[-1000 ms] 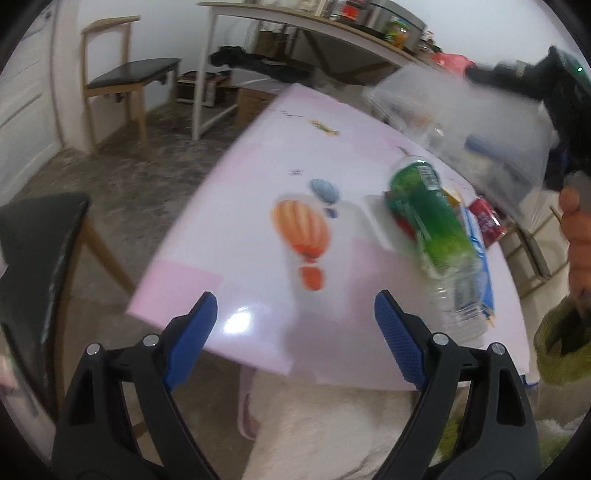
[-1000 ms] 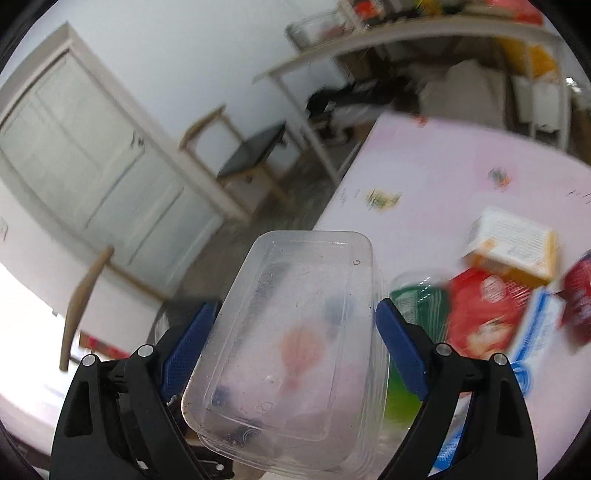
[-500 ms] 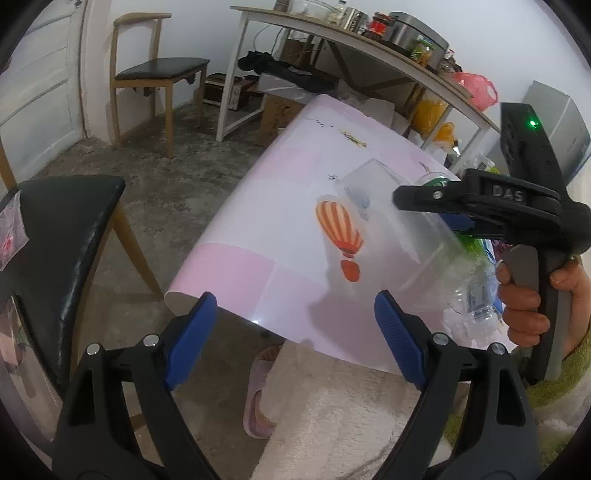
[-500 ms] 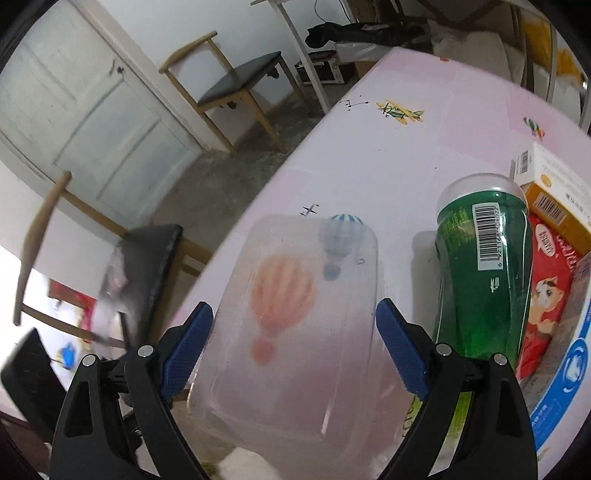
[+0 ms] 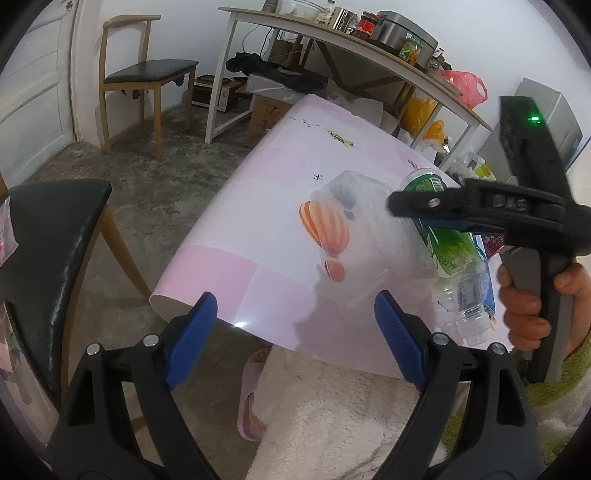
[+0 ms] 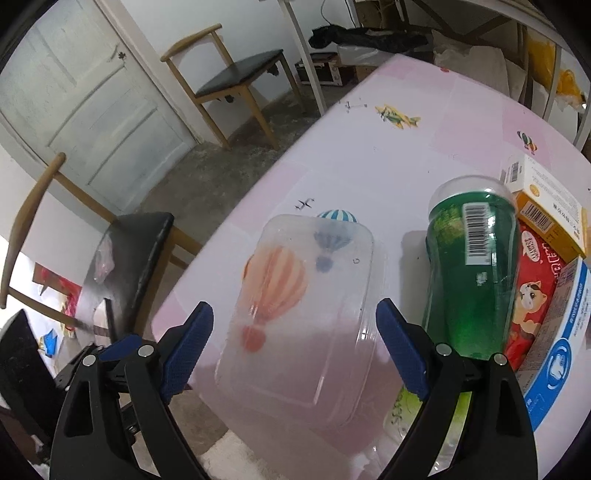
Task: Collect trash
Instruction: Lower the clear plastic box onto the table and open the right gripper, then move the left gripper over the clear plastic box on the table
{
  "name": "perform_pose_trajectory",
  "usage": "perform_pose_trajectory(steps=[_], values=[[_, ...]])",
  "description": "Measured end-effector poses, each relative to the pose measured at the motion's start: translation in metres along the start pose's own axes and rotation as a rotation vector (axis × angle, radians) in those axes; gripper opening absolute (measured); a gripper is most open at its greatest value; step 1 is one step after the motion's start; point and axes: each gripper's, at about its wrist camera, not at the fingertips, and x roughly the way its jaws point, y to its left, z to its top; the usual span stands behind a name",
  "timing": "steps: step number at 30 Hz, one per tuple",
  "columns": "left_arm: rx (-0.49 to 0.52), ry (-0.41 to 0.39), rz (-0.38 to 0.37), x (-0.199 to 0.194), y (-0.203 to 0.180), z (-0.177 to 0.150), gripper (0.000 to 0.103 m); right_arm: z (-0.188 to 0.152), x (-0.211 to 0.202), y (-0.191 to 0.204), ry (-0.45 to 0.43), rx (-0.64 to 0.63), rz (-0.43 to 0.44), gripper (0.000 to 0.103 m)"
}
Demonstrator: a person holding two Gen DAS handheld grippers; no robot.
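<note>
I count one clear plastic container (image 6: 306, 314) between my right-hand fingers, one green plastic bottle (image 6: 471, 280) lying beside it, one orange-and-white carton (image 6: 543, 206), one red snack packet (image 6: 535, 291) and one blue-and-white package (image 6: 557, 354) on one pink table (image 5: 258, 221). I see two wooden chairs (image 5: 147, 74) with black seats, one long white side table (image 5: 332, 40), one pink slipper (image 5: 251, 398) on the floor, and two grippers, my left gripper (image 5: 295, 339) and right gripper (image 6: 295, 343)

A lived-in home room: wooden chairs (image 5: 147, 74), panelled door (image 6: 92, 110), cluttered shelf of jars (image 5: 369, 29), pink-clothed table (image 5: 258, 221).
</note>
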Motion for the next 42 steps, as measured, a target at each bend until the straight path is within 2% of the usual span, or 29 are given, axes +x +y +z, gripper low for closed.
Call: perform_pose_trajectory(steps=[3, 8, 16, 27, 42], values=[[-0.001, -0.010, -0.007, 0.000, 0.001, 0.001, 0.083, -0.001, -0.021, -0.003, -0.044, -0.003, 0.006, 0.087], [0.011, -0.001, -0.024, 0.005, -0.003, 0.004, 0.083, -0.004, -0.051, -0.018, -0.103, 0.005, -0.043, 0.087], [0.026, -0.005, -0.054, 0.009, -0.012, 0.011, 0.083, -0.013, -0.057, -0.052, -0.088, 0.091, -0.127, 0.087], [0.055, -0.013, -0.098, 0.013, -0.031, 0.022, 0.083, -0.023, -0.056, -0.069, -0.067, 0.145, -0.132, 0.087], [0.082, 0.021, -0.117, 0.027, -0.045, 0.028, 0.083, -0.027, -0.056, -0.077, -0.058, 0.171, -0.129, 0.087]])
